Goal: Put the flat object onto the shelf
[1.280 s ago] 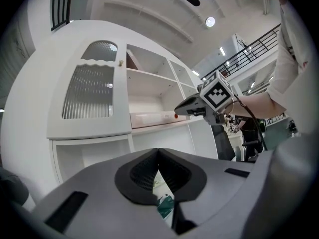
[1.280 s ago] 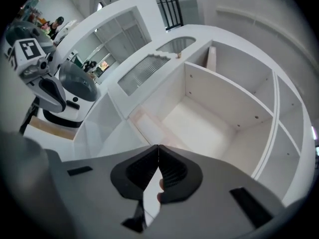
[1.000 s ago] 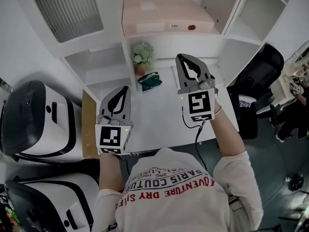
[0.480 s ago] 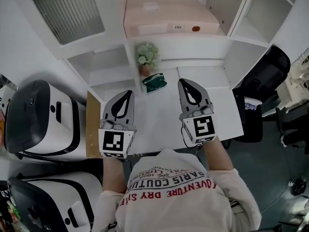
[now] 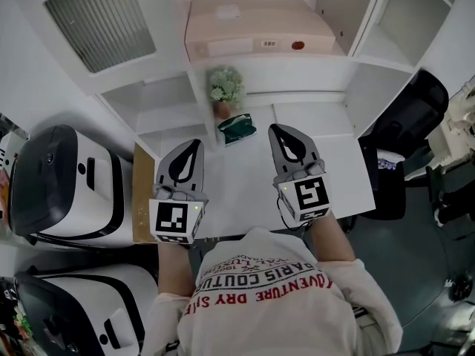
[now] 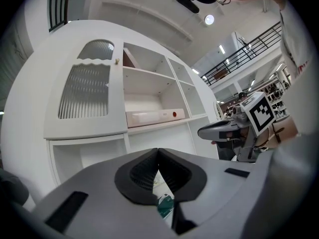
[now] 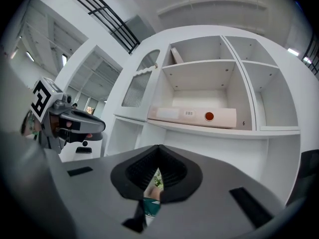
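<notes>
A white shelf unit (image 5: 297, 69) rises along the far side of a white table (image 5: 349, 180). It has a ribbed-glass cabinet door (image 5: 100, 21) at its left. Two bulky white-and-black machines (image 5: 63, 188) stand beside the table on the left, and a black office chair (image 5: 404, 113) stands to the right. At the foot of the shelf unit, on the table, stands a small potted plant with pale green-white blooms (image 5: 224, 87), and just in front of it lies a dark green soft pouch (image 5: 237, 127). Both sit ahead of the grippers, roughly between their lines, and show through the slit under each pair of jaws in the gripper views. Compared with a second ago, the right gripper (image 5: 282, 130) is lower and nearer the person, no longer raised toward the shelf, and its marker cube has rolled. The left gripper (image 5: 193, 145) is where it was. Both grippers hang level, side by side over the table, each with its jaws pressed together on nothing. The flat pale-pink cardboard box (image 5: 256, 28) lies on the wide middle shelf, above and beyond both jaw tips, well apart from them and touched by neither.
</notes>
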### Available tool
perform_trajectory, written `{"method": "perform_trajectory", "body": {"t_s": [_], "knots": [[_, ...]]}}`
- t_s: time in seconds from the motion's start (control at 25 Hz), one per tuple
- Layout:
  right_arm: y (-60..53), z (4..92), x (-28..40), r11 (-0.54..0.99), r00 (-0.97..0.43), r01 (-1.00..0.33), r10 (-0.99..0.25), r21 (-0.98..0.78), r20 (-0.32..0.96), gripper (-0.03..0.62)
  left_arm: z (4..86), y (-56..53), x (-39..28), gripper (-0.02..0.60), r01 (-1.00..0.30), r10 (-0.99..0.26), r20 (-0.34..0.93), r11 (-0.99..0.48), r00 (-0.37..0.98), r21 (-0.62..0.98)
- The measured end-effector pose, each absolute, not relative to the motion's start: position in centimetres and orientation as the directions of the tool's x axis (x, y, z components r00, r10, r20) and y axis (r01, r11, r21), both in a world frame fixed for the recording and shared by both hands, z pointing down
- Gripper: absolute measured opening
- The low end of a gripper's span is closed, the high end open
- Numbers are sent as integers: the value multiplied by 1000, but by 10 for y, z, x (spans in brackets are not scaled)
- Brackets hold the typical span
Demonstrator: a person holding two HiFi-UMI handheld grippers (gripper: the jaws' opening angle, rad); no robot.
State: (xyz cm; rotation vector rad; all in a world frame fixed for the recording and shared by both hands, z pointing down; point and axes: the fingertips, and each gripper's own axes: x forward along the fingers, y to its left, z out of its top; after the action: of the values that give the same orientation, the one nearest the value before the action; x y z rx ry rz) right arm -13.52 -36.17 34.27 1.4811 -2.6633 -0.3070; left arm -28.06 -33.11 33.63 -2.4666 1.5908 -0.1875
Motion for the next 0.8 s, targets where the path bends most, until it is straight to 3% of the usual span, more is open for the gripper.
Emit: {"method": "perform_trajectory", "body": {"t_s": [0.8], "knots": [[-366, 342, -115, 514, -528, -837, -849, 187, -25, 26, 333, -335, -260, 14, -876, -894, -15, -436, 448, -208]]}}
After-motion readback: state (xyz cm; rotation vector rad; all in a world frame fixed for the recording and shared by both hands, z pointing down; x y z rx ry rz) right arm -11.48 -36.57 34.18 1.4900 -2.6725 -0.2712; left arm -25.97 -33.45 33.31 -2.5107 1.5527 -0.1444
